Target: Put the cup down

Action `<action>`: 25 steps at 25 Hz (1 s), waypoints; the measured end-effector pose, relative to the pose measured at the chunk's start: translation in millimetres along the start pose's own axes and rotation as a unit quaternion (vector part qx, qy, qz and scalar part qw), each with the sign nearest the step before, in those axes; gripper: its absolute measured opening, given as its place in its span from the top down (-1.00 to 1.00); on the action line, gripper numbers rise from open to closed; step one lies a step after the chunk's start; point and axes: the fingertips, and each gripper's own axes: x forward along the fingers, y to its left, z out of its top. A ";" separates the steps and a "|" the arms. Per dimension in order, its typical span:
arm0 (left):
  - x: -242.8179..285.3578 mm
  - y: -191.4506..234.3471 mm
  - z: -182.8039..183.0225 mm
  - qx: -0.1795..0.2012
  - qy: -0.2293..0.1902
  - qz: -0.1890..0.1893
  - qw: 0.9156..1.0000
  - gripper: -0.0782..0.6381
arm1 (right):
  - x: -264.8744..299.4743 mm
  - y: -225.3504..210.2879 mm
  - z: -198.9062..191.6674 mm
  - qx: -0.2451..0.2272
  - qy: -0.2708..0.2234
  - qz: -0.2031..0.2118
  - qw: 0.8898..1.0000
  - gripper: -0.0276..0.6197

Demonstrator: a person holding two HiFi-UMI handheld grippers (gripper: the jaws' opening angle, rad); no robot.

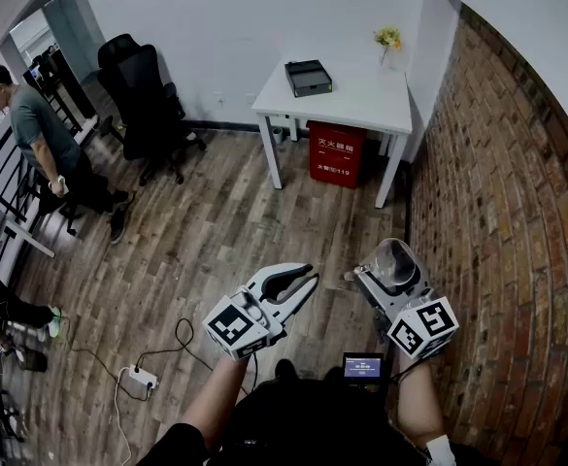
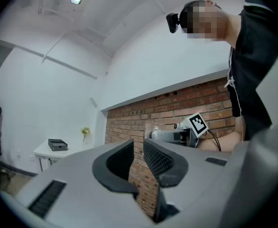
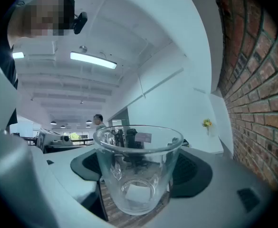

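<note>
Near me, low over the wood floor (image 1: 216,221), both tongs point away from my body at about the same height. My right tongs (image 1: 390,272) are spread wide and pinch the cup (image 3: 138,172), one dark pad against each side of it. It is clear glass, empty, and stands upright between the pads, its rim above them. It hangs in the air, on no surface, close to the brick wall (image 1: 517,221) on my right.

My left tongs (image 1: 306,282) are pressed together with only a thin slit between the pads and nothing in it. They sit just left of the right tongs, apart from the cup.

Far ahead a white table (image 1: 361,100) stands in the corner against the brick wall. On it lie a black box (image 1: 308,78) towards the left and some yellow flowers (image 1: 388,39) at the back. A red crate (image 1: 335,153) sits on the floor under the table. Further left is a black chair (image 1: 143,95), and left of that a person (image 1: 41,134) stands by a railing. A white power strip (image 1: 140,377) lies on the floor near my left side.
</note>
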 end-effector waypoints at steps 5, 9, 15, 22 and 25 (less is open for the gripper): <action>-0.3 3.5 -1.3 0.003 0.005 -0.002 1.000 0.59 | 3.7 -2.5 -1.7 0.000 0.003 -0.002 1.000 -0.35; 1.1 5.1 -0.5 0.000 0.001 0.000 1.000 0.59 | 5.4 -4.0 -3.6 0.003 0.004 -0.002 1.000 -0.35; -1.6 6.2 -6.5 -0.003 0.011 0.001 1.000 0.59 | 5.9 -4.1 -5.9 0.005 0.004 -0.002 1.000 -0.35; 6.6 7.7 -7.1 0.003 0.018 0.023 1.000 0.59 | 3.0 -12.3 -9.0 -0.003 0.015 -0.001 1.000 -0.35; 14.2 7.6 -11.4 0.006 0.031 0.034 0.999 0.59 | 0.7 -18.7 -8.5 -0.011 0.019 0.004 1.000 -0.35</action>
